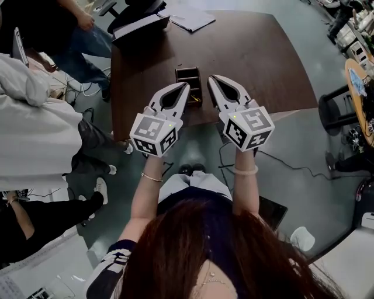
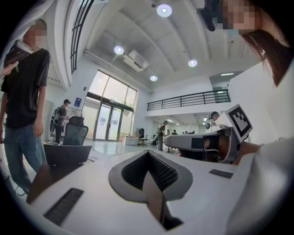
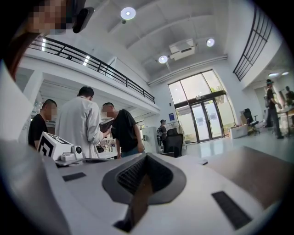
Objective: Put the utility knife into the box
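A small dark open box [image 1: 189, 76] stands on the brown table [image 1: 263, 64] near its front edge. Just in front of the box lies a small yellowish thing [image 1: 194, 99], too small to tell what it is. My left gripper [image 1: 186, 86] is raised over the table's front edge, its tip just left of the box, shut and empty. My right gripper [image 1: 211, 79] is held beside it, tip just right of the box, also shut and empty. The left gripper view has the jaws [image 2: 148, 153] closed together, looking across the room. The right gripper view shows the same [image 3: 146, 156].
A dark laptop [image 1: 140, 26] and papers [image 1: 190, 17] lie at the table's far side. People stand at the left [image 1: 70, 41]. A black stool [image 1: 339, 108] is at the right. Cables [image 1: 292, 166] run over the floor below the table edge.
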